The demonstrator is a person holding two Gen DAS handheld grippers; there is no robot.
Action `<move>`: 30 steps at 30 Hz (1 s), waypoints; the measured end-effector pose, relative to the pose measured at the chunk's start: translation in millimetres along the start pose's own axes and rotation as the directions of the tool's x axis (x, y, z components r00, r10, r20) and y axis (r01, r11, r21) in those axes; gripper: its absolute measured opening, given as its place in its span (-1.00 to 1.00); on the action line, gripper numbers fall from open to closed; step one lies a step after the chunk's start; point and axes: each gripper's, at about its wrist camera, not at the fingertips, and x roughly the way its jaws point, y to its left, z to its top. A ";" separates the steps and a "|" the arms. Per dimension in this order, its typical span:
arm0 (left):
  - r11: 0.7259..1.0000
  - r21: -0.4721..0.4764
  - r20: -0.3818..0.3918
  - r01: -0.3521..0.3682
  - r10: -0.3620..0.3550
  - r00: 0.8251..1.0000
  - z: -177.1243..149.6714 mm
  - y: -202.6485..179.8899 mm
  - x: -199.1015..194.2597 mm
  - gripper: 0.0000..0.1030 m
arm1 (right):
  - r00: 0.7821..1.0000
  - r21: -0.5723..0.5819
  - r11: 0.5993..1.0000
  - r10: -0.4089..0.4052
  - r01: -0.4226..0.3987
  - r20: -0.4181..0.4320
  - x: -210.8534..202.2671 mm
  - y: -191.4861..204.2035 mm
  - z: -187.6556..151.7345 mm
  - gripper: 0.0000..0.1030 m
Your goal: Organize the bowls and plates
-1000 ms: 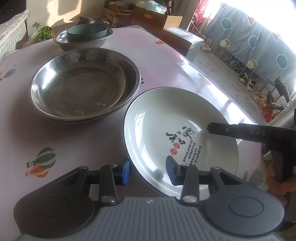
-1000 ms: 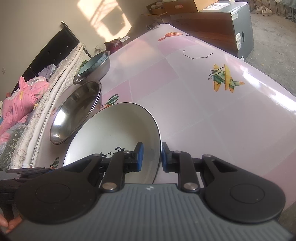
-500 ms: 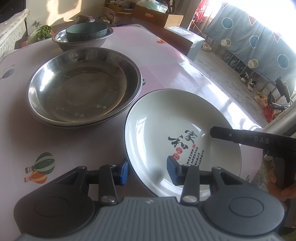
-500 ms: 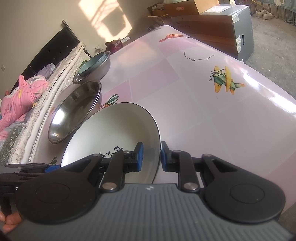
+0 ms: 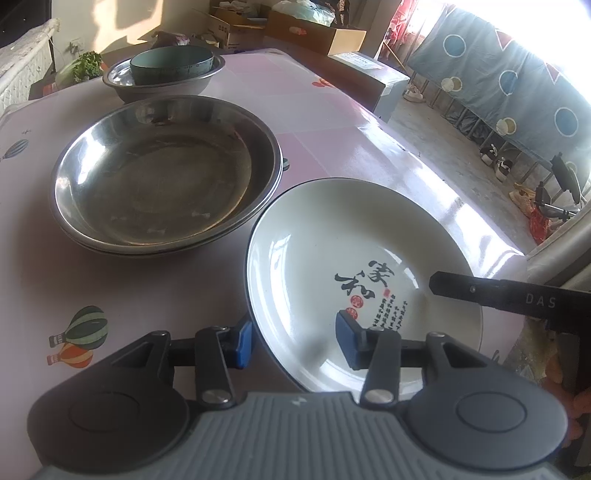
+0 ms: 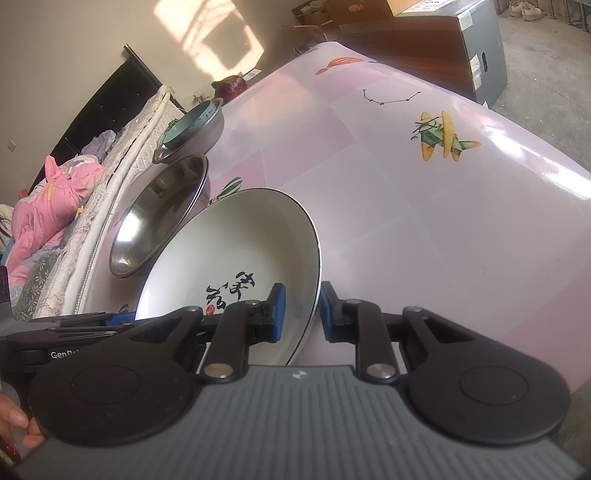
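A white plate (image 5: 343, 236) with black characters sits tilted over the near right of the pink table (image 5: 110, 280). My right gripper (image 6: 301, 312) is shut on its rim, one pad inside the plate (image 6: 229, 243) and one outside. One of the right gripper's fingers (image 5: 480, 293) reaches over the plate from the right. My left gripper (image 5: 294, 339) straddles the near left rim; its jaws are opening and the pads stand clear of the plate. Stacked steel plates (image 5: 159, 177) lie just left of it. Farther back a teal bowl (image 5: 171, 64) rests in a steel bowl (image 5: 122, 79).
Cardboard boxes (image 5: 314, 29) and a grey cabinet (image 6: 461, 55) stand beyond the table's far end. A bed with pink bedding (image 6: 48, 206) runs along one side. The table edge drops to bare floor (image 5: 443, 133) on the other. A hand (image 6: 14, 421) shows at the lower left.
The left gripper's jaws have spread a little wider around the plate rim. The right gripper keeps its grip, and the plate has hardly moved.
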 end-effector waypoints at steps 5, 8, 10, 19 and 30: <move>1.000 0.004 0.003 -0.013 0.013 1.000 0.0 -2.4 0.7 -0.08 | 1.000 0.003 1.000 0.002 -0.002 0.007 -1.7 -0.4 -2.0 -0.57; 1.000 0.002 0.003 -0.016 0.016 1.000 0.4 -3.1 0.5 -0.08 | 1.000 0.009 1.000 0.011 -0.011 0.013 -1.9 0.5 -2.8 -0.45; 1.000 0.000 0.001 -0.017 0.017 1.000 0.7 -3.0 0.5 -0.07 | 1.000 0.005 1.000 0.005 -0.005 0.016 -2.3 1.7 -2.4 -0.43; 1.000 0.002 -0.006 -0.014 0.014 1.000 1.8 -3.6 1.4 -0.07 | 1.000 0.004 1.000 -0.001 0.001 0.019 0.1 2.5 2.1 -0.43; 1.000 0.015 -0.009 -0.007 0.007 1.000 0.1 -6.8 3.1 -0.07 | 1.000 -0.003 1.000 -0.015 0.015 0.028 6.7 2.3 10.4 -0.43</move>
